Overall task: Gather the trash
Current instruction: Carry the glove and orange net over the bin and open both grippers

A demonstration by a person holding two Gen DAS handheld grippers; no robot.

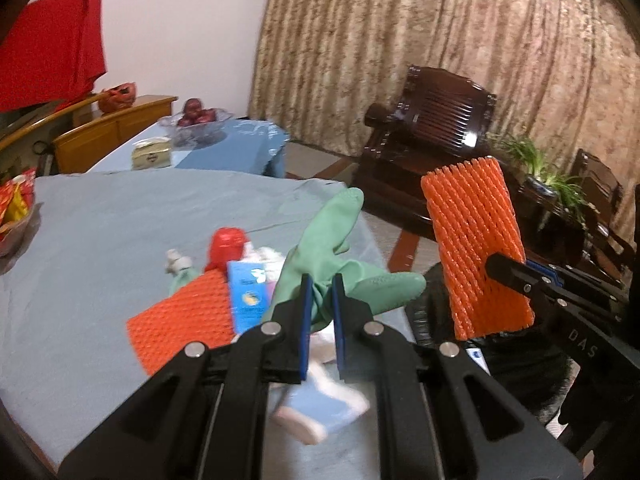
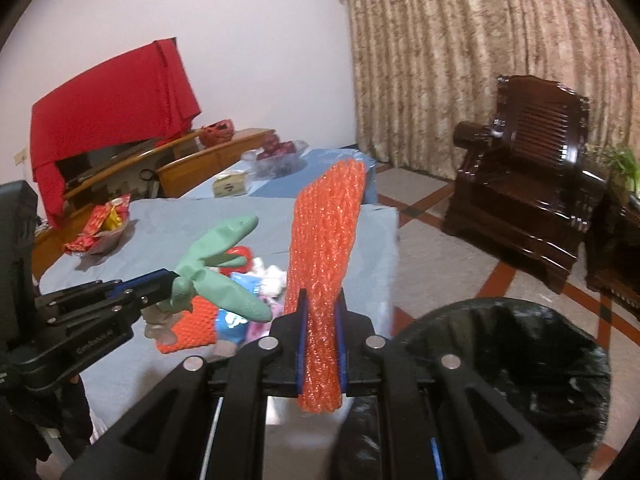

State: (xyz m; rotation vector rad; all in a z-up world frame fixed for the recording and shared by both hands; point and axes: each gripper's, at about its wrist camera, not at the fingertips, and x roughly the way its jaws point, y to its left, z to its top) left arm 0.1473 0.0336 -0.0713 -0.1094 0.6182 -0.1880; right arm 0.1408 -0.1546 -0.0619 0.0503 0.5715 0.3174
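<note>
My left gripper (image 1: 320, 300) is shut on a green rubber glove (image 1: 340, 256) and holds it above the table's near right corner; the glove also shows in the right wrist view (image 2: 216, 268). My right gripper (image 2: 322, 308) is shut on an orange foam net sleeve (image 2: 328, 240), held upright off the table's right edge; the sleeve also shows in the left wrist view (image 1: 476, 248). A black-lined trash bin (image 2: 504, 364) stands on the floor, right of and below the right gripper. More trash lies on the table: a second orange net (image 1: 184, 324), a blue carton (image 1: 248, 296), a red cap (image 1: 226, 246), white wrappers.
The table has a light blue cloth (image 1: 100, 232). A bowl of red snack packets (image 2: 100, 224) sits at its far left. Behind stands a second table with a glass fruit bowl (image 1: 196, 120) and a tissue box (image 1: 152, 154). A dark wooden armchair (image 2: 520, 184) and plants stand by the curtain.
</note>
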